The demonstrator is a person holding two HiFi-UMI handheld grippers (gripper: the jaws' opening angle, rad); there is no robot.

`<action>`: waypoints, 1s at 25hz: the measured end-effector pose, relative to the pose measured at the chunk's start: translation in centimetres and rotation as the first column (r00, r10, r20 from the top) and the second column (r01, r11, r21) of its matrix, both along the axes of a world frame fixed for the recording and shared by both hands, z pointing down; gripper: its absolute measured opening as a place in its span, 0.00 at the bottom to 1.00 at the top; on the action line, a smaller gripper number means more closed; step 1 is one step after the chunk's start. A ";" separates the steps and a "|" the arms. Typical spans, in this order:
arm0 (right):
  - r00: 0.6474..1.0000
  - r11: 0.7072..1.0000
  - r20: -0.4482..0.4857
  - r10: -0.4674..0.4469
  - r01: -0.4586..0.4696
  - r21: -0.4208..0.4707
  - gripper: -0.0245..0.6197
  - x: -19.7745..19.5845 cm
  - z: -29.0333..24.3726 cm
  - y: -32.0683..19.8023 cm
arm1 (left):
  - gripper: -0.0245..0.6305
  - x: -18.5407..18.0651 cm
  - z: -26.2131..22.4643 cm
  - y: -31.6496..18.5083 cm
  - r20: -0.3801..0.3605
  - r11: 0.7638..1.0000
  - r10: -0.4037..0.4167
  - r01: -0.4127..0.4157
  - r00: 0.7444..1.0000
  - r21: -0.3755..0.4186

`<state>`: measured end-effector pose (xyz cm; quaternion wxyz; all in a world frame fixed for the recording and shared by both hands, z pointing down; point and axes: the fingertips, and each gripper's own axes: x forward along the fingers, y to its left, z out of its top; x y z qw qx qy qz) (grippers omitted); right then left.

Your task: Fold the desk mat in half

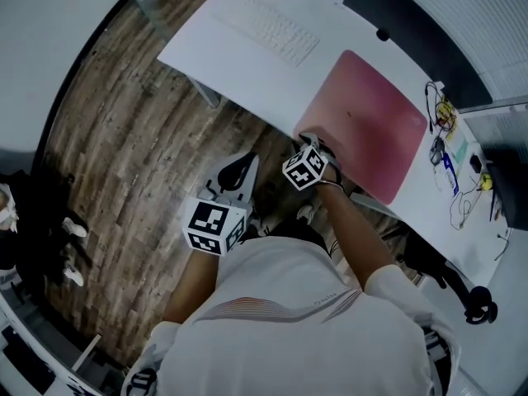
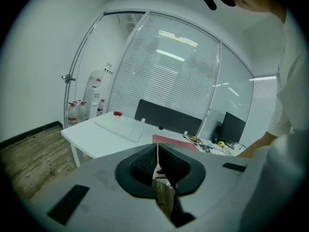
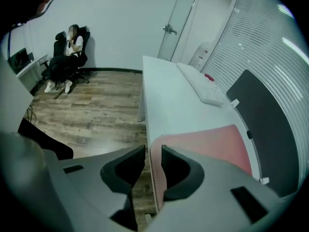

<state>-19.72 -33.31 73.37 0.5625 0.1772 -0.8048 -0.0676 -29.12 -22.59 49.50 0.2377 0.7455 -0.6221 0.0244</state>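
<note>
R claw (image 3: 153, 151) was wide open, jaws apart w/ the near edge of the pink desk mat (image 3: 207, 144) between them, not pinched. Mat lay on the white desk (image 3: 169, 95), right at its front edge. L claw (image 2: 157, 151) was closed, empty, off the desk.
</note>
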 end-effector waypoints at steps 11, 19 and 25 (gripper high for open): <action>0.991 0.992 0.129 0.034 -0.019 -0.122 0.16 -0.1 -0.4 -0.3 | 0.07 -0.3 -1.7 -0.5 0.020 0.999 0.010 -0.011 1.000 0.032; 0.909 0.961 0.319 0.269 -0.232 -0.149 0.14 5.4 -4.8 -2.1 | 0.07 4.5 -2.8 -2.4 0.005 0.995 0.082 -0.082 0.997 0.052; 0.826 0.917 0.399 0.399 -0.370 -0.151 0.13 13.4 -7.9 -3.2 | 0.07 10.2 -4.7 -4.0 0.030 0.981 0.172 -0.174 0.985 0.087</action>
